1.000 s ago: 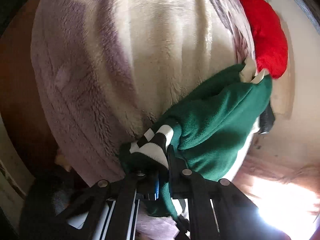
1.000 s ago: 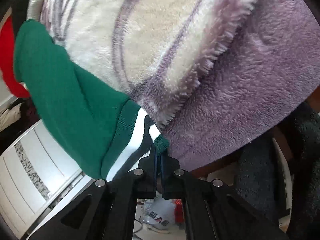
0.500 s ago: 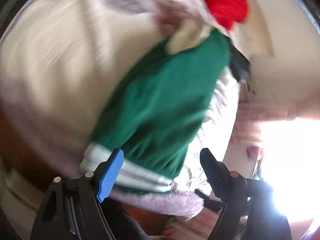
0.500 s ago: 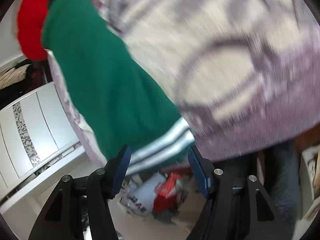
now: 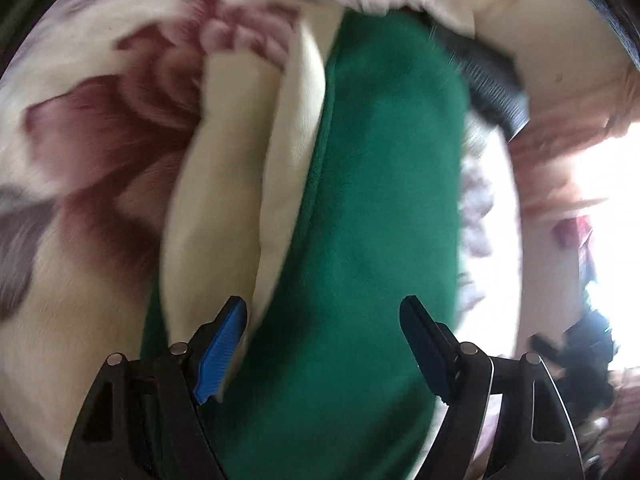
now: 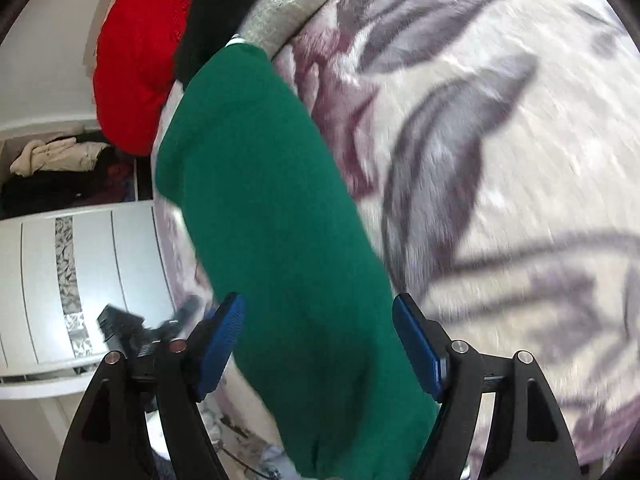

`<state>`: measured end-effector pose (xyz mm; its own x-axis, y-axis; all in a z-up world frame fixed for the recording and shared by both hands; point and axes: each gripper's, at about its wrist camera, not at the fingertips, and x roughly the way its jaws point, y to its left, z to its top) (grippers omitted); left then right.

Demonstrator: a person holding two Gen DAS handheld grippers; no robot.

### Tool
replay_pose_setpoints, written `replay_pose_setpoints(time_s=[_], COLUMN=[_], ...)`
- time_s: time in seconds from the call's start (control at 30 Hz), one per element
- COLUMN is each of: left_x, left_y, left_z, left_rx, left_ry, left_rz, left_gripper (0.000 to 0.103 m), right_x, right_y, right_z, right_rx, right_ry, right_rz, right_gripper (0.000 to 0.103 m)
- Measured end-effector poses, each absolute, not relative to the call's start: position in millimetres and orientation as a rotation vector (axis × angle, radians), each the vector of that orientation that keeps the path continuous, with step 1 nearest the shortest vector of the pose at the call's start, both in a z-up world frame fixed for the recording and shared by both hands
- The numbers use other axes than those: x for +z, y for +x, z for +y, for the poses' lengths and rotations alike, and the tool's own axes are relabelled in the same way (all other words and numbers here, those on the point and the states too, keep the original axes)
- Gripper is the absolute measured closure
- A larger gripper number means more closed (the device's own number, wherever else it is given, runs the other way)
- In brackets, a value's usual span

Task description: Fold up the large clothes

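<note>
The green sweater (image 6: 280, 208) lies on the floral blanket (image 6: 500, 152), long axis six to twelve o'clock. The left gripper (image 5: 322, 344) stands apart, unclamped. The right gripper (image 6: 318, 340) is opening, its pads clear of the cloth between them.

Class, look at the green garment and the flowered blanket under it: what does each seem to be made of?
Green garment: probably a soft knit or fleece, matte, with a fine fuzzy surface; blur hides the weave.
Flowered blanket: likely plush fleece, seen in its shaggy pile and soft-edged printed leaves.
</note>
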<state>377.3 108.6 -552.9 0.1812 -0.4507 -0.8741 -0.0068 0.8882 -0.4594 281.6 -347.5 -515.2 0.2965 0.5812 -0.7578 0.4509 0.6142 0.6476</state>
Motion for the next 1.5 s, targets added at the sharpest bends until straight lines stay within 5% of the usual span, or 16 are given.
replay_pose_setpoints(time_s=[0.07, 0.13, 0.2, 0.33, 0.47, 0.7, 0.8, 0.97, 1.03, 1.2, 1.3, 1.37, 1.4, 1.5], left_x=[-568.6, -569.7, -555.4, -525.1, -557.2, -552.7, -537.6, -525.3, -525.8, -549.1, -560.2, -560.2, -560.1, -554.2], left_y=[379.6, 377.4, 365.1, 336.6, 336.6, 366.9, 387.3, 422.6, 435.7, 481.7, 497.2, 496.0, 494.3, 488.9], left_z=[96.7, 88.3, 92.5, 144.1, 176.2, 185.8, 191.1, 214.6, 217.8, 197.1, 190.7, 191.9, 193.0, 211.1], left_rx=[-0.327, -0.378, -0.365, -0.294, -0.263, -0.354, -0.381, -0.354, -0.355, -0.396, -0.376, -0.394, -0.402, -0.406], left_ry=[-0.333, -0.333, -0.369, -0.554, -0.646, -0.787, -0.768, -0.825, -0.851, -0.832, -0.759, -0.738, -0.734, -0.825], left_rz=[1.369, 1.321, 1.260, 1.146, 1.213, 1.348, 1.325, 1.248, 1.213, 1.254, 1.292, 1.228, 1.217, 1.169], left_gripper=[0.029, 0.088, 0.094, 0.095, 0.095, 0.079, 0.052, 0.047, 0.034, 0.033, 0.032, 0.041, 0.081, 0.096], right_x=[-529.7, -546.1, -558.0, -577.7, -590.2, -574.4, -561.7, -544.3, -544.7, -626.9, -608.2, -596.2, -594.2, -596.8], right_y=[297.6, 309.1, 316.2, 325.9, 348.6, 426.1, 474.2, 549.8, 572.7, 626.7, 623.7, 612.0, 606.8, 598.6], right_z=[-351.9, -355.7, -360.6, -366.6, -356.5, -332.9, -323.3, -297.8, -284.5, -257.7, -254.2, -255.1, -258.5, -269.2], right_rx=[0.098, 0.099, 0.096, 0.099, 0.096, 0.137, 0.168, 0.292, 0.348, 0.076, 0.095, 0.133, 0.141, 0.123], right_ry=[0.969, 0.981, 0.983, 0.989, 0.946, 0.895, 0.856, 0.829, 0.812, 0.592, 0.584, 0.600, 0.619, 0.677], right_rz=[1.358, 1.377, 1.401, 1.434, 1.472, 1.422, 1.361, 1.274, 1.244, 1.500, 1.449, 1.425, 1.420, 1.439], right_gripper=[0.025, 0.025, 0.025, 0.025, 0.025, 0.025, 0.025, 0.025, 0.025, 0.025, 0.025, 0.024, 0.024, 0.024])
